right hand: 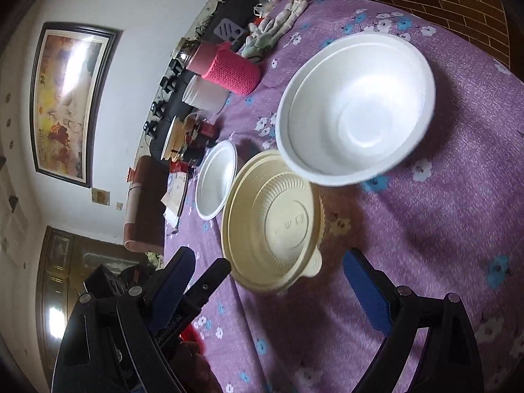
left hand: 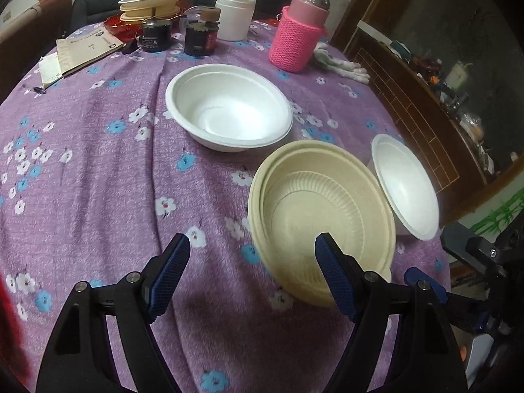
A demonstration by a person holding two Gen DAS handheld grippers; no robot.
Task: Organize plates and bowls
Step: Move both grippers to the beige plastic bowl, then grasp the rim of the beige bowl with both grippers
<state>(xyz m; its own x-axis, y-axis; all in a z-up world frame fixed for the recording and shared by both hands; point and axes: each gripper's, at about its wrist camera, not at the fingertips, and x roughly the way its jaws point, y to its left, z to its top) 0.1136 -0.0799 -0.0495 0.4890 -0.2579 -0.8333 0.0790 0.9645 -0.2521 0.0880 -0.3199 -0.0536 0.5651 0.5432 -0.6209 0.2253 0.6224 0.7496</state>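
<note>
A cream ribbed bowl (left hand: 327,209) (right hand: 278,216), double-rimmed as if two are nested, rests on the purple flowered tablecloth (left hand: 98,180). My left gripper (left hand: 251,245) is open; its right finger overlaps the bowl's near rim and its left finger stands over bare cloth. The right gripper (right hand: 270,262) is open too, with the cream bowl's near edge between its fingers and neither pad touching. One white foam bowl (left hand: 229,108) (right hand: 217,180) sits further back. Another white bowl (left hand: 406,186) (right hand: 357,108) lies right beside the cream one, with its edge blurred.
At the back stand a flask in a pink knitted sleeve (left hand: 294,39), a white jar (left hand: 234,16), two dark jars (left hand: 199,39) and a stack of plates (left hand: 150,6). Papers (left hand: 88,49) lie at the left and gloves (left hand: 340,64) near the table's right edge.
</note>
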